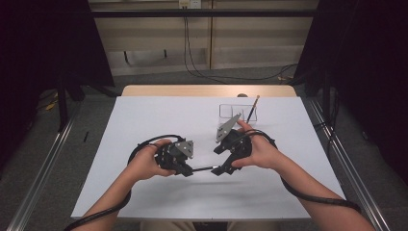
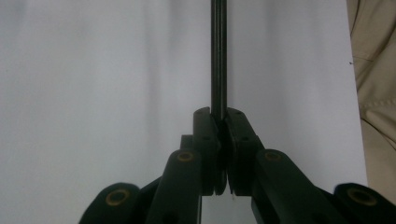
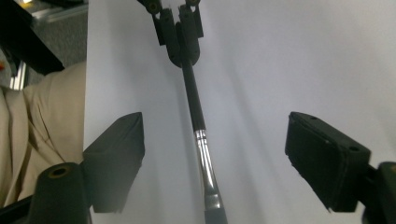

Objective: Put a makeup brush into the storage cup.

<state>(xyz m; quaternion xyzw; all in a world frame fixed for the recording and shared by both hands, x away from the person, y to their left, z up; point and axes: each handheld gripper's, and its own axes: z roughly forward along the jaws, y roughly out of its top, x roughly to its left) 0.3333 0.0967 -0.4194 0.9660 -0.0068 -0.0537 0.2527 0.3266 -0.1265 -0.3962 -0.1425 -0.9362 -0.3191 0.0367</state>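
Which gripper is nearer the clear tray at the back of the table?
Right. The right gripper sits just in front of the clear tray, jaws open around the brush. The left gripper is farther left, shut on the brush handle.

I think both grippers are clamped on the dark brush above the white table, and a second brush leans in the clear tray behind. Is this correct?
Not quite. The left gripper is clamped on the dark brush, but the right gripper is open: in the right gripper view its jaws stand wide apart on either side of the brush, not touching it. The second brush does lean in the clear tray on the white table.
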